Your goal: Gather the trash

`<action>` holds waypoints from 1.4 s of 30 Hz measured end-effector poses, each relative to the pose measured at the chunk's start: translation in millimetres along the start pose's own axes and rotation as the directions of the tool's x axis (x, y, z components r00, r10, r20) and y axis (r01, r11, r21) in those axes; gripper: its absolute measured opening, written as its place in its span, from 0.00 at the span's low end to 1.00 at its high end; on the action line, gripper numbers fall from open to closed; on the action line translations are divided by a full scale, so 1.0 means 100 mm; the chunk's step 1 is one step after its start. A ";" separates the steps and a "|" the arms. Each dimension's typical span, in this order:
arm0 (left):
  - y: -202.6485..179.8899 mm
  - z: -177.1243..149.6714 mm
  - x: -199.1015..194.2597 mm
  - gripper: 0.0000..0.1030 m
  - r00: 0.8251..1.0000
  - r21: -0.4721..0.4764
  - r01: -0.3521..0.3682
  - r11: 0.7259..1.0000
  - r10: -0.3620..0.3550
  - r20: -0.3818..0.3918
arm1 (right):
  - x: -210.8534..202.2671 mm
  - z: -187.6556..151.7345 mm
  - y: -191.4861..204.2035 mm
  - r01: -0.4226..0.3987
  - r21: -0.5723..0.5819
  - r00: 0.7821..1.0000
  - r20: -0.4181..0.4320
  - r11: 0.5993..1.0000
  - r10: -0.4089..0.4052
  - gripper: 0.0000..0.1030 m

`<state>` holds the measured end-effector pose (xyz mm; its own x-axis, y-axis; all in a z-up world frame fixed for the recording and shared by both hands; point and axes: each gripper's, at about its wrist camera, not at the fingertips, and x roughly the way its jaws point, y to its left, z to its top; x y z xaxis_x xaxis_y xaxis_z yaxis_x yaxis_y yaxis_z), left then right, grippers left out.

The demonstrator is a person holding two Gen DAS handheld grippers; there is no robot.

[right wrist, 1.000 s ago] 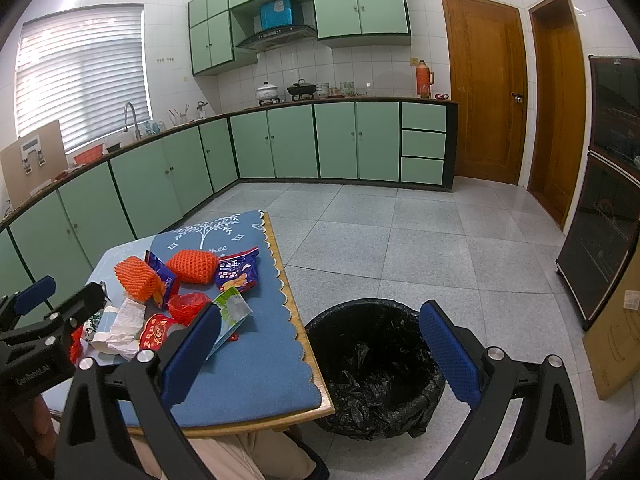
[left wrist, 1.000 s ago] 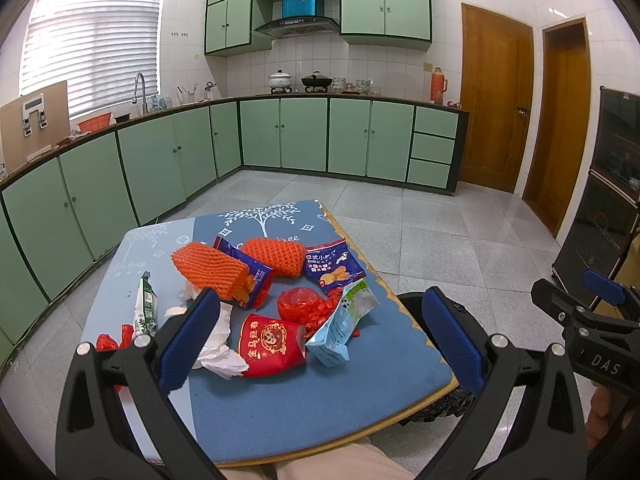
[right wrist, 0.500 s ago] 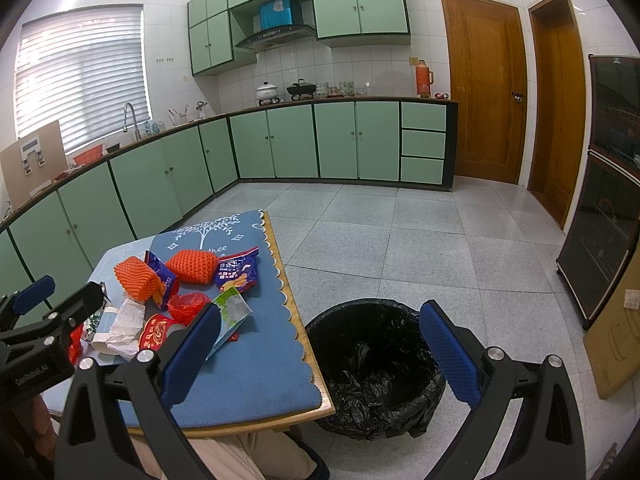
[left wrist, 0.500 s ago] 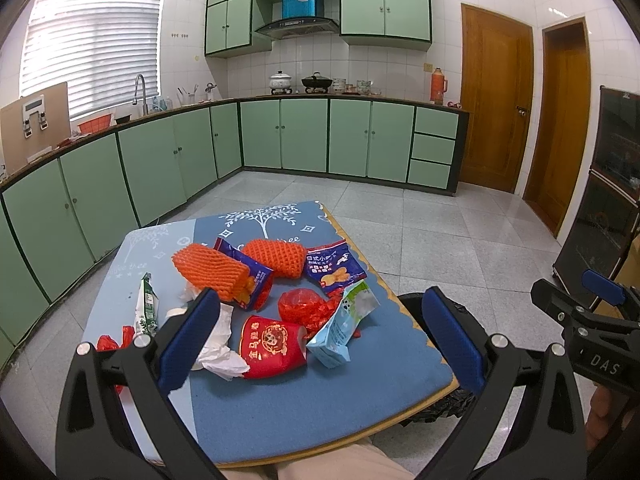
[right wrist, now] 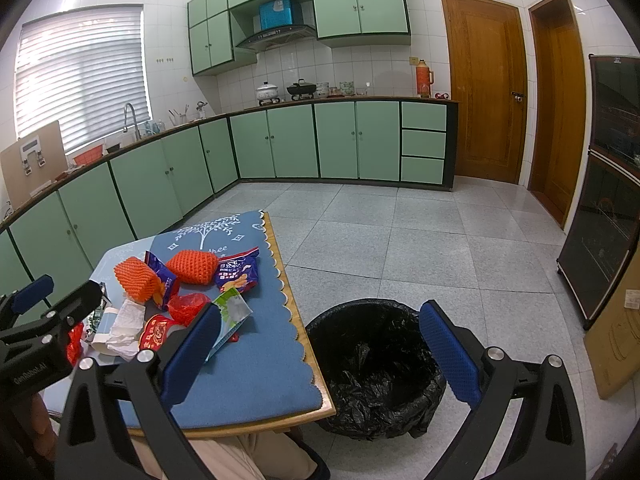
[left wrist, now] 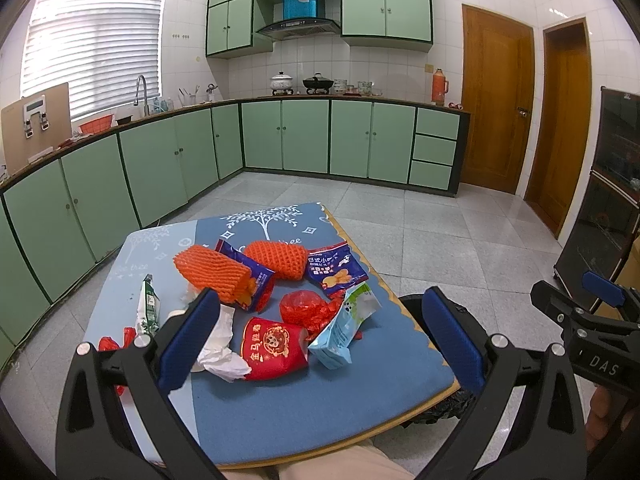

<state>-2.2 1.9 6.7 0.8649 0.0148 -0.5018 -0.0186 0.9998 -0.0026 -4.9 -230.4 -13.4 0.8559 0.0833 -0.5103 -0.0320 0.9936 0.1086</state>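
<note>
Comparing with a second ago, we find nothing moved. Left gripper [left wrist: 320,336] remains spread above the trash [left wrist: 276,304] on the table [left wrist: 320,408]; right gripper [right wrist: 320,346] spread, empty, beside the bin [right wrist: 376,368]. Collection not yet begun.

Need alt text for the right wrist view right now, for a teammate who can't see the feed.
The open, empty right gripper hangs above the edge of a blue-covered table and a black-lined trash bin on the floor beside it. Wrappers, orange foam nets and crumpled tissue litter the table; the left gripper shows at far left.
</note>
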 end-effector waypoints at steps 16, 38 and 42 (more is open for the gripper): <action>0.02 0.02 -0.01 0.95 1.000 0.000 -0.001 1.000 0.001 0.002 | 0.00 0.00 0.00 0.000 0.001 1.000 0.000 1.000 0.000 0.94; 0.05 0.03 -0.01 0.95 1.000 -0.002 -0.003 1.000 0.003 -0.001 | 0.04 0.00 0.01 0.001 0.000 1.000 -0.004 1.000 -0.001 0.94; 0.16 0.02 0.05 0.95 1.000 -0.017 -0.023 1.000 0.023 -0.003 | 0.07 0.01 0.03 -0.001 -0.007 1.000 -0.007 1.000 0.001 0.94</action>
<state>2.8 17.8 6.3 0.8629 0.0379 -0.5040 -0.0471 0.9989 -0.0055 1.3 -226.9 -16.1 0.8522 0.0849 -0.5163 -0.0364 0.9940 0.1034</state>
